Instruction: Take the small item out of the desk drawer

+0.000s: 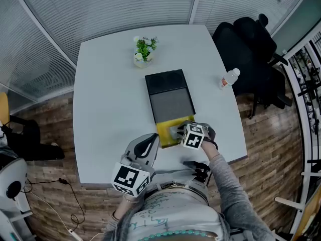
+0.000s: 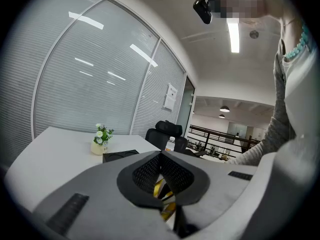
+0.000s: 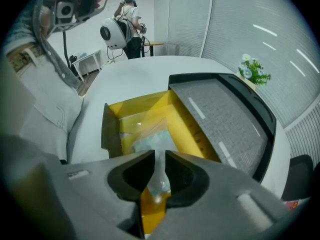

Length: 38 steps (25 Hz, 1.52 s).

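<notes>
Your worktop (image 1: 108, 99) is a pale slab with rounded corners. A little pot of flowers (image 1: 143, 51) sits toward the far edge. A flat black drawer unit (image 1: 169, 97) lies in the middle, its yellow drawer (image 1: 168, 129) pulled out your way. A water bottle (image 1: 229, 78) stands near the right edge, well apart from the unit.

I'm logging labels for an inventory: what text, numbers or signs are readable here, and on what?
Nothing legible.
Wall notice: too blurred.
Water bottle label: too small.
Writing on the person's shirt: illegible.
Cubes on left gripper and right gripper: square patterns, no words.
</notes>
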{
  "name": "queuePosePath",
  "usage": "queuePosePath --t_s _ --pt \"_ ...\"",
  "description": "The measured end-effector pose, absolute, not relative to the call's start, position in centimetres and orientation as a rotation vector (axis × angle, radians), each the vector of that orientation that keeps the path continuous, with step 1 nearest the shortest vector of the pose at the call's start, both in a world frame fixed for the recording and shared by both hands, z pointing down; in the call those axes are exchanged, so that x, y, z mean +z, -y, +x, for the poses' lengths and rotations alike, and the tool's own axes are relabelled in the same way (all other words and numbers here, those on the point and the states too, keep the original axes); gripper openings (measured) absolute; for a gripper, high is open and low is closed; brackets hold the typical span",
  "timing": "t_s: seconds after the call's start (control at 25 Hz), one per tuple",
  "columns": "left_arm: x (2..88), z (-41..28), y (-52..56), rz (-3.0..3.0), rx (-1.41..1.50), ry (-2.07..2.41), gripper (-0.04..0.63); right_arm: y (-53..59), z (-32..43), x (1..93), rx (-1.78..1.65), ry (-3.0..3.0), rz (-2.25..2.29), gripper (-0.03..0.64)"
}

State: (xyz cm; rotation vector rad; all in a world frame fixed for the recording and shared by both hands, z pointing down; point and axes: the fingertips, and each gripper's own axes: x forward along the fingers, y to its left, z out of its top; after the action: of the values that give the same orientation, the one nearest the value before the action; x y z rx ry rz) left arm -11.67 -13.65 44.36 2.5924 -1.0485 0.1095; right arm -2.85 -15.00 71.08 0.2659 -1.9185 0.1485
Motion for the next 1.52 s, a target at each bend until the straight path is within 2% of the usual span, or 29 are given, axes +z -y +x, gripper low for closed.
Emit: queuePosePath --t_s 0.16,0.36,1.52 --pt "44.6 -11.6 13.8 2.595 0.126 1.043 -0.002 15.0 -2.9 71.4 0.125 1.899 0.246 0.057" --pt "44.7 -11.1 13.4 2.595 0.128 1.025 -0.002 15.0 -2.6 71.8 0.088 1.878 0.230 0.008" --pt "44.7 -10.5 11.5 2.619 0.171 0.993 -0.002 14.8 -2.6 72.0 0.017 1.870 0.255 0.003"
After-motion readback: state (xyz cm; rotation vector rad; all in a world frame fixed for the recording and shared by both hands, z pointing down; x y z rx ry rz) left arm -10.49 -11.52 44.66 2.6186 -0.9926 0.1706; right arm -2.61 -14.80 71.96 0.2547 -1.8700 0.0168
